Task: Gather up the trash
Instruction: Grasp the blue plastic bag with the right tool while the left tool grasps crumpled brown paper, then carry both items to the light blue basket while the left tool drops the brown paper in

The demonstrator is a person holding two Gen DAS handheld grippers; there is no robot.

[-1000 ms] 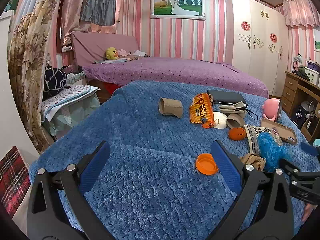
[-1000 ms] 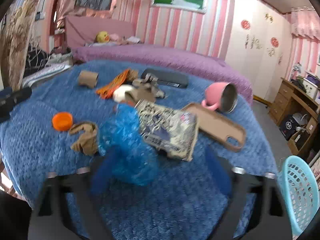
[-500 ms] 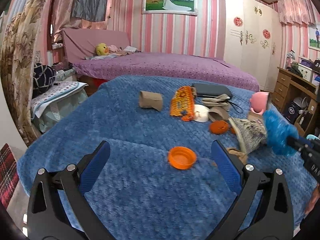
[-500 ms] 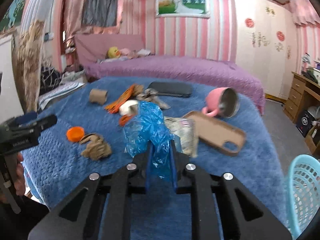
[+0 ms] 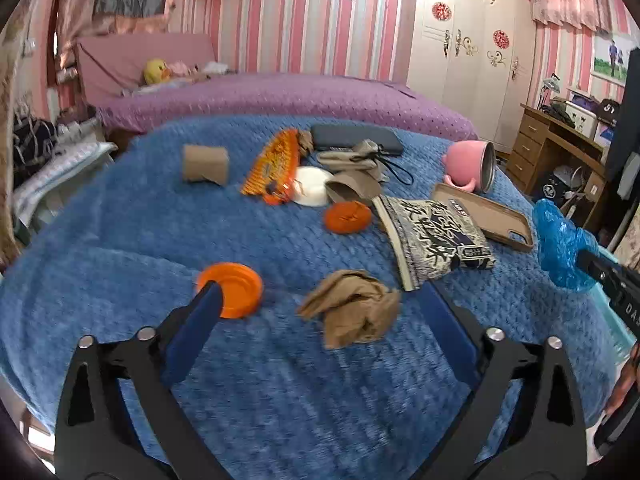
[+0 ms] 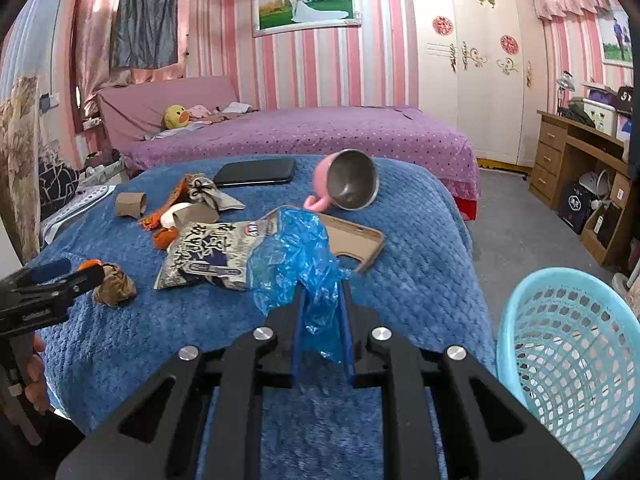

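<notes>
Right gripper point(image 6: 322, 308) carries a crumpled blue plastic bag point(image 6: 296, 264); left gripper point(image 5: 320, 308) stands wide over brown crumpled paper point(image 5: 352, 310).

The right fingers are pinched narrow on the blue plastic bag, which sticks up from between them above the blue blanket point(image 6: 420, 248), with a light-blue mesh basket point(image 6: 568, 344) low to their right beside the bed. The left fingers have just been closing a little yet stay wide, gripping nothing; the brown crumpled paper lies on the blanket between their tips, and an orange lid point(image 5: 236, 288) sits just behind the left-hand fingertip. Further back on the blanket lie a printed snack bag point(image 5: 432, 236), a tan phone case point(image 5: 488, 216), a tipped pink mug point(image 5: 472, 164), an orange wrapper point(image 5: 276, 164), a cardboard roll point(image 5: 205, 164) and a dark flat case point(image 5: 356, 140).
</notes>
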